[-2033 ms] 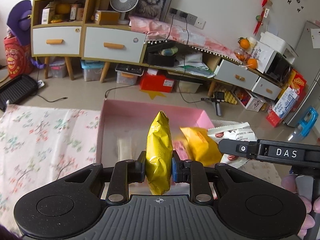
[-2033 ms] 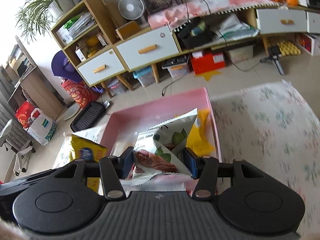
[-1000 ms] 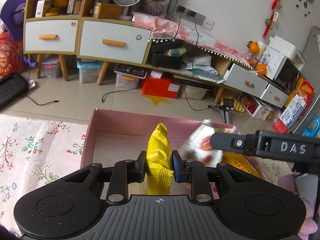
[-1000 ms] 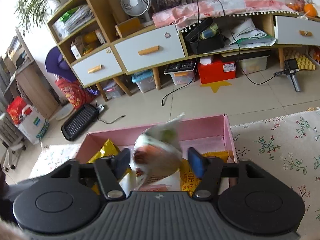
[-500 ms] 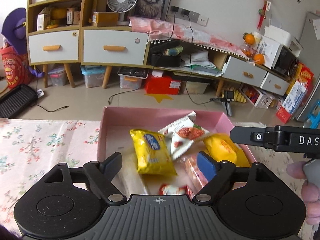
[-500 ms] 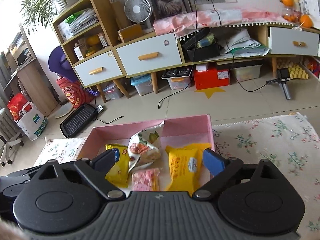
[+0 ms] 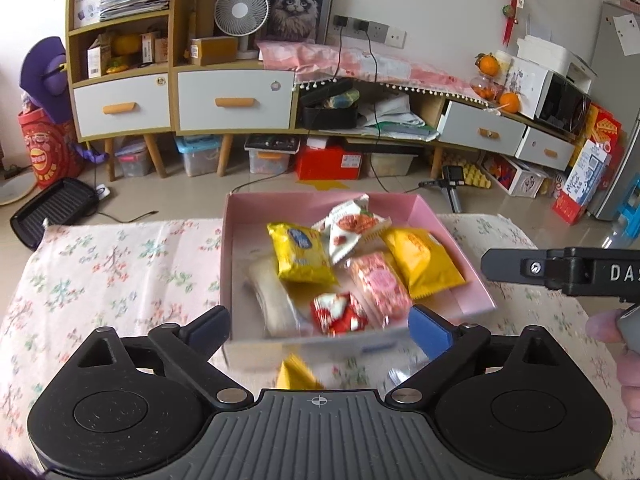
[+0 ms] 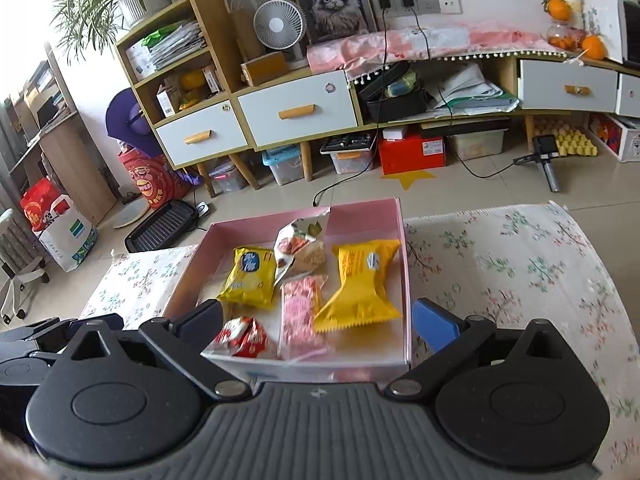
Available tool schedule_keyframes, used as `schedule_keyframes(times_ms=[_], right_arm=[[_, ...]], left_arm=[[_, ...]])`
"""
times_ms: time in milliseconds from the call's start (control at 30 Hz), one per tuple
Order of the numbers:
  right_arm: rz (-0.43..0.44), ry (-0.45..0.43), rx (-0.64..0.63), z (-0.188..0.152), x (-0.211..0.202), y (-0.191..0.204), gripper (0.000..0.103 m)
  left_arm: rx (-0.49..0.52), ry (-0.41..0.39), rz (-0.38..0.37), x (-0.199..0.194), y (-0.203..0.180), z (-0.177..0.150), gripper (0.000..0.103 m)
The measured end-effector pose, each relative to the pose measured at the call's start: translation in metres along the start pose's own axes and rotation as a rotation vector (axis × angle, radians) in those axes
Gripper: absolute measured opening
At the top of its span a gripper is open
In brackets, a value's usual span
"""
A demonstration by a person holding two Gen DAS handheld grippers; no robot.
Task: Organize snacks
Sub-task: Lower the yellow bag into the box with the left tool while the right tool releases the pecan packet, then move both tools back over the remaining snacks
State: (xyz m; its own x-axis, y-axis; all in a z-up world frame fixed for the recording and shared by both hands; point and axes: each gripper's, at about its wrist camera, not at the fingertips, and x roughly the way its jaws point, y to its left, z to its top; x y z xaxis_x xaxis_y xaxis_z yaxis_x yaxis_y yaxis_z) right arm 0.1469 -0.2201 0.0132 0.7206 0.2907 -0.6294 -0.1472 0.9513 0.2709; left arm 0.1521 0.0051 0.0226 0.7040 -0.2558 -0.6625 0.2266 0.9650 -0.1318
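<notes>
1. Snacks lie in a shallow pink cardboard box [image 7: 448, 236] that sits on a table covered with a white cloth printed with small flowers [image 7: 120, 264].

2. Inside the box, on its left side, lies a flat yellow packet with a blue round label [image 7: 301, 253]; touching its right edge is a white packet printed with red food [image 7: 350, 228], tilted up against the far wall.

3. A larger yellow pillow-shaped packet [image 7: 420, 261] rests along the right side, and a pink and white patterned packet [image 7: 380, 283] lies just beside it, nearer the middle.

4. A small red and white wrapped snack [image 7: 339, 313] sits at the near wall, next to a pale translucent wrapper [image 7: 272, 300] on its left.

5. The left gripper [image 7: 320, 326] is released: its jaws have just been opening and now stand wide apart above the near edge of the box, with nothing pressed between the pads.

6. The right gripper [image 8: 318, 320] is likewise released, its jaws having just spread wide, and it grasps nothing (the box's near wall shows in the gap).

7. A blurred yellow packet corner [image 7: 298, 376] lies on the cloth outside the box, just in front of the left gripper's body.

8. Part of the person's hand [image 7: 624, 344] shows at the right edge of the left wrist view.
</notes>
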Motion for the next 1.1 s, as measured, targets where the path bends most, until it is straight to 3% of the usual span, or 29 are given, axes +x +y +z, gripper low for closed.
schedule_keyframes(times_ms=[733,1100], right_arm=[[-0.008,0.017,-0.031,-0.061,-0.044,0.013,0.103],[-0.008,0.024,-0.019,-0.080,-0.047,0.011,0.103]], left_arm=[[0.007,0.060,0.084,-0.061,0.008,-0.072,0.101],[0.056,0.100,0.026,-0.070,0.007,-0.099,0.102]])
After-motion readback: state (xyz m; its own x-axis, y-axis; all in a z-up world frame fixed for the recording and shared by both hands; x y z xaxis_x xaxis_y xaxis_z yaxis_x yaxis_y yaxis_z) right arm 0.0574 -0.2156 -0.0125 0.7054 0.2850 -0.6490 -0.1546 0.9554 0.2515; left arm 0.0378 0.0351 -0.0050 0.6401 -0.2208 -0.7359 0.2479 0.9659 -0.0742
